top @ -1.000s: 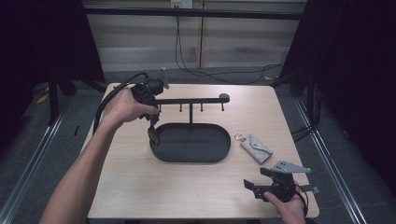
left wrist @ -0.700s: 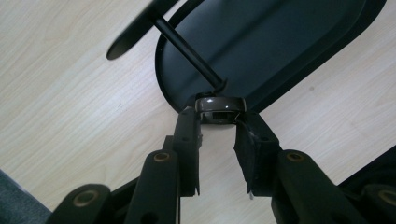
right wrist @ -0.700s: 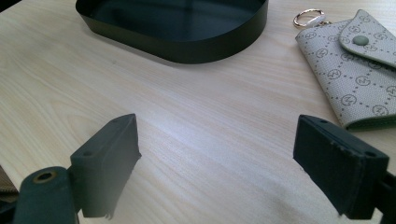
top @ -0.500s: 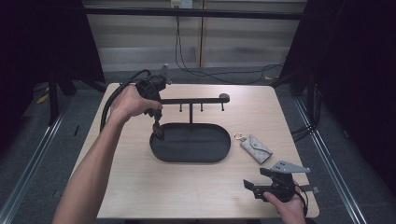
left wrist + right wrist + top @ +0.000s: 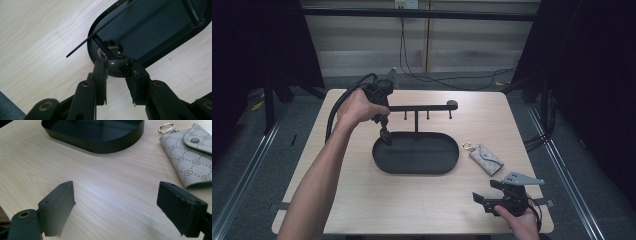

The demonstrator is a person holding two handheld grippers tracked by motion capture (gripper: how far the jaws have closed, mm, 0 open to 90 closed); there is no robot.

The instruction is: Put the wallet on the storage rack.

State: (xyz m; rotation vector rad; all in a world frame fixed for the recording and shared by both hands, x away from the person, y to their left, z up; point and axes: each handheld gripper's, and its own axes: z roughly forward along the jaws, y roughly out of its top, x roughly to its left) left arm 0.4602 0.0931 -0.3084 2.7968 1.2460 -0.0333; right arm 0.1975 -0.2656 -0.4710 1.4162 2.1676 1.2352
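My left gripper hangs over the left end of a black oval tray, pointing down. In the left gripper view it is shut on a small dark metal ring, and a rounded dark piece under the ring is partly hidden. The tray lies just beyond the jaws. My right gripper rests near the table's front right edge. It is open with bare wood between its jaws. A grey patterned key pouch with a gold clasp lies right of the tray.
A black T-shaped hook rack rises from the tray's back, its bar running above my left gripper. The pouch lies just ahead and right of my right jaws, and the tray wall is farther ahead. Cables trail off the table's far left.
The left hand has shifted slightly right and farther away along the tray's left end, still holding the ring. The right gripper has not moved.
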